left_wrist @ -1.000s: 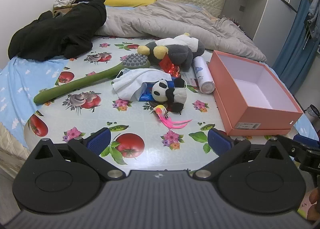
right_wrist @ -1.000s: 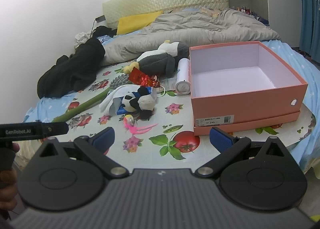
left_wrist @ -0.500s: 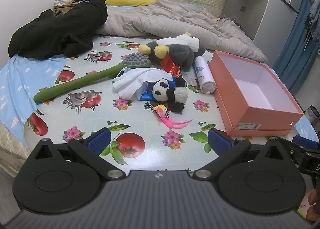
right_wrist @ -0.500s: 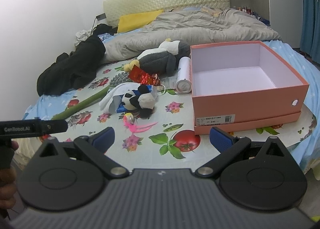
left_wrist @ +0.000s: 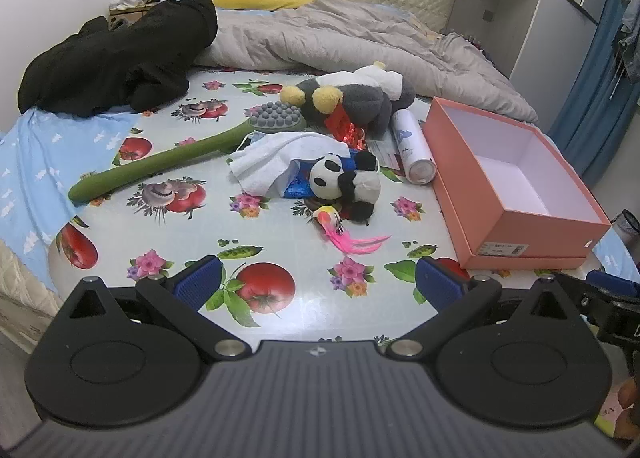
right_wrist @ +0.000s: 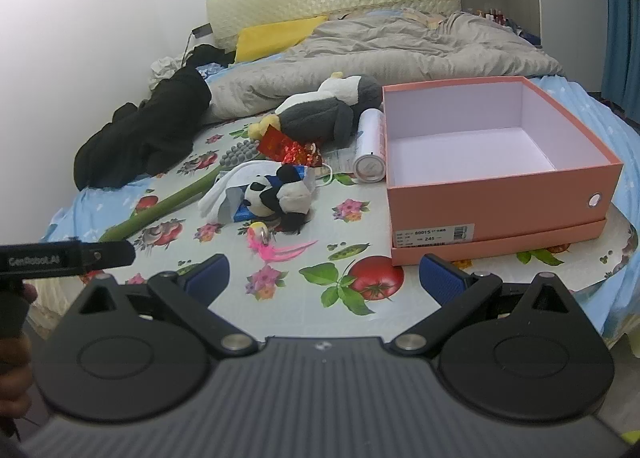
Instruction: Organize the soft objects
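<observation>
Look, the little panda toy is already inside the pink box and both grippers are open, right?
Not quite. The little panda toy lies on the flowered table, left of the pink box, which is empty, as the right wrist view shows. The left gripper and right gripper are open.

Left gripper (left_wrist: 318, 284) low at near edge, jaws spread wide, nothing between the blue pads (left_wrist: 199, 286). Fruit-print tablecloth (left_wrist: 200, 226) ahead. Panda plush (left_wrist: 346, 186) at centre, lying partly on a white towel (left_wrist: 276, 158); pink feather toy (left_wrist: 344, 236) just near of it. Green massage stick (left_wrist: 168, 160) runs left. Grey plush (left_wrist: 360, 98) farther back. Open pink box (left_wrist: 516, 226) right, white can (left_wrist: 412, 146) beside its left wall.
</observation>
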Action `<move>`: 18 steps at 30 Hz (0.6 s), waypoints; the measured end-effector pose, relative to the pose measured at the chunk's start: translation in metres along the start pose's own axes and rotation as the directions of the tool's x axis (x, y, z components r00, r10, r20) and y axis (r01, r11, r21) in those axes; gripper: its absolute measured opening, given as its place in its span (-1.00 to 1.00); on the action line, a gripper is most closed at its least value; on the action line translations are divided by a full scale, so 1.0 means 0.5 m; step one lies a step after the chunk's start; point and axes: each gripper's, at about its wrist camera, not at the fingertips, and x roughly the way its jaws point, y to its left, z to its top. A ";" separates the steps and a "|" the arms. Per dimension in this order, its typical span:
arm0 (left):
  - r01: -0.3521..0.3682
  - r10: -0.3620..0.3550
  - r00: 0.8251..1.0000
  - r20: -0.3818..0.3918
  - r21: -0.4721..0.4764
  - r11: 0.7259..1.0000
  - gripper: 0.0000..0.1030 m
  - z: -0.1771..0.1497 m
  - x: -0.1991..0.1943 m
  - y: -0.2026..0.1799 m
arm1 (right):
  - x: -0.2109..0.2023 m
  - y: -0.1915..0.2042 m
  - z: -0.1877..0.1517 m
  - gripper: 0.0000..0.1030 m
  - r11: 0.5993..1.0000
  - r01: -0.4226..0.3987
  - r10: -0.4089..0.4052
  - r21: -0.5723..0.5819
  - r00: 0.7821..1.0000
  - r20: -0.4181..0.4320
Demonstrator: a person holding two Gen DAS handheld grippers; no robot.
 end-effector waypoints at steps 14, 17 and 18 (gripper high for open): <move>0.008 -0.008 0.999 -0.037 -0.007 1.000 1.00 0.005 0.060 0.019 | 0.041 0.008 0.006 1.00 1.000 0.002 -0.002 0.016 1.000 -0.028; 0.004 -0.004 0.999 -0.042 0.001 1.000 1.00 0.008 0.082 0.026 | 0.061 0.010 0.007 1.00 1.000 -0.001 0.002 0.019 0.999 -0.040; 0.003 -0.003 0.999 -0.045 -0.002 1.000 1.00 0.009 0.089 0.029 | 0.066 0.011 0.007 1.00 1.000 -0.003 0.004 0.018 0.999 -0.042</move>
